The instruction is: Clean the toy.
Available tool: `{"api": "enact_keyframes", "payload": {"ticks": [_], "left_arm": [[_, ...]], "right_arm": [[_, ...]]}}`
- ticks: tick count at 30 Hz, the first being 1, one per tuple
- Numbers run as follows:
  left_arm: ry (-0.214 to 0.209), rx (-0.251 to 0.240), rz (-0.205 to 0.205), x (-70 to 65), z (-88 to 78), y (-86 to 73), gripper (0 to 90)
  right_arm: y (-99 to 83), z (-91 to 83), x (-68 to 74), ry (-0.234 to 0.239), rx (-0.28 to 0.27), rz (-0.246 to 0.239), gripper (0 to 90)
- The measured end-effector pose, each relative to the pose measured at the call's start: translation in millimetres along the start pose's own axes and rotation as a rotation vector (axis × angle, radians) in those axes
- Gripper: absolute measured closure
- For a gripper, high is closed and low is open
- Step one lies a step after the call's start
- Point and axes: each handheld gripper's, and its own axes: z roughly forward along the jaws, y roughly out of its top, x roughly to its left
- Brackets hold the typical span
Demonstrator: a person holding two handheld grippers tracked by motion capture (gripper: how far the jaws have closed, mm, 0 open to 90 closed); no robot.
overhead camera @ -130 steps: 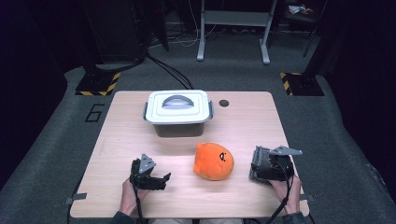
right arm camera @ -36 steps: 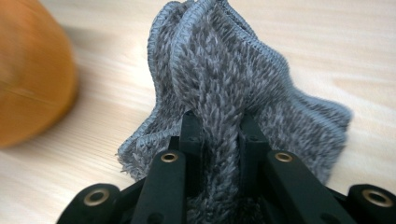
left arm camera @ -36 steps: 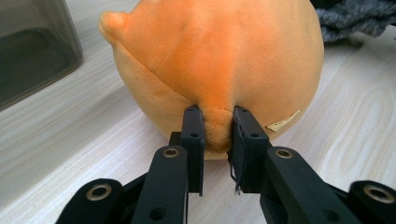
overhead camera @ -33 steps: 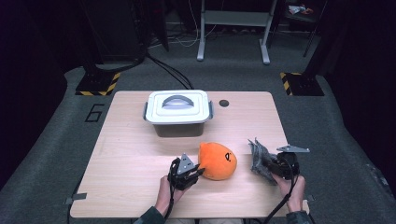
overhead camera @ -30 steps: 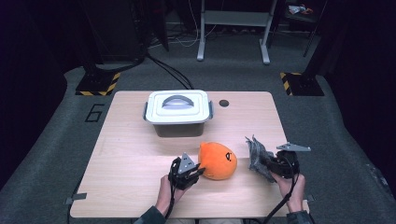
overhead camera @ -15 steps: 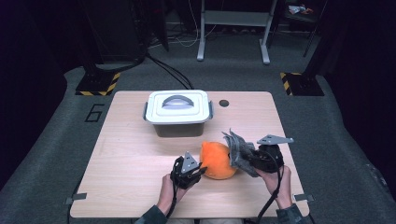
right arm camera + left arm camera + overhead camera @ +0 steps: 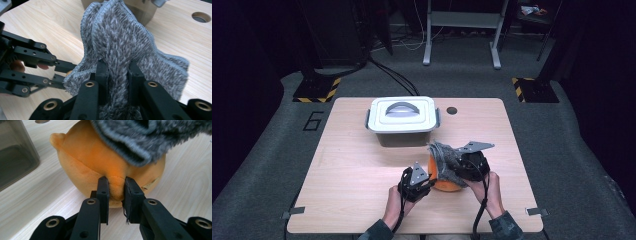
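An orange plush toy [image 7: 445,184] [image 7: 100,160] lies on the wooden table [image 7: 347,165] near its front edge. My left gripper [image 7: 421,181] [image 7: 116,188] is shut on a fold of the plush at its left side. My right gripper [image 7: 452,167] [image 7: 117,66] is shut on a grey fluffy cloth [image 7: 443,159] [image 7: 120,42], which hangs over the top of the plush. In the left gripper view the cloth [image 7: 150,137] drapes across the toy's upper part. The right gripper view shows the left gripper's black linkage [image 7: 32,65] off to the left.
A grey storage box with a white handled lid [image 7: 402,116] stands behind the plush at the table's middle back. A round cable hole [image 7: 452,110] sits in the tabletop to its right. The person's hands [image 7: 492,190] come in from the front edge.
My right gripper has carried the grey cloth leftward and a little up, from the table's right side onto the orange plush. The left gripper has stayed gripping the plush.
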Motion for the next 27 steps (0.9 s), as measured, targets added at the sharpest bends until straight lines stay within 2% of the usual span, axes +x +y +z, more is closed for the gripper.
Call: {"api": "enact_keyframes", "payload": {"ticks": [7,8,18,27], "left_arm": [[0.000,-0.002,0.008,-2.4,3.7,1.2,76.3],[-0.013,0.006,0.009,-2.4,3.8,1.4,76.3],[-0.014,0.008,0.000,-0.4,5.5,0.4,76.5],[-0.018,0.008,-0.003,-0.3,5.9,-0.2,76.5]], "right_arm": [[-1.4,10.3,4.5,0.005,-0.004,-0.019,74.6],[-1.9,11.9,4.5,0.008,0.000,-0.020,74.6],[-4.5,17.1,5.7,-0.042,0.019,-0.053,74.9],[-7.5,14.1,1.6,-0.044,0.023,-0.029,74.9]]}}
